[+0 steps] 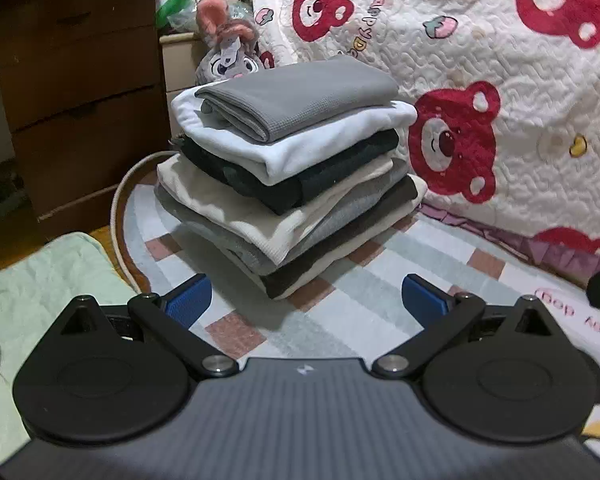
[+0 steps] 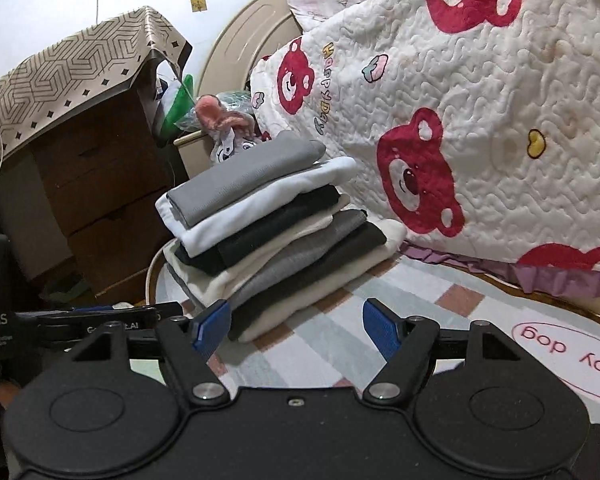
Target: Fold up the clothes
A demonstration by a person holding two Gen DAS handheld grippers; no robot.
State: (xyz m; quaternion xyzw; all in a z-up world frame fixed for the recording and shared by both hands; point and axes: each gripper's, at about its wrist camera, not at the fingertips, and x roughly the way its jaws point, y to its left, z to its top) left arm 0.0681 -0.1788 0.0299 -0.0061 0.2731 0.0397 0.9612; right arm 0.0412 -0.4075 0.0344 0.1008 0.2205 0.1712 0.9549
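Facing a stack of folded clothes on the checked rug beside the bear-print quilt, I hold the left tongs and right tongs spread and empty. A pale green cloth lies loose at left; whether it awaits folding I cannot tell.

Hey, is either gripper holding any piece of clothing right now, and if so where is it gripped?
Nothing is held. The left gripper and right gripper both stand open and empty in front of the stack of folded clothes.
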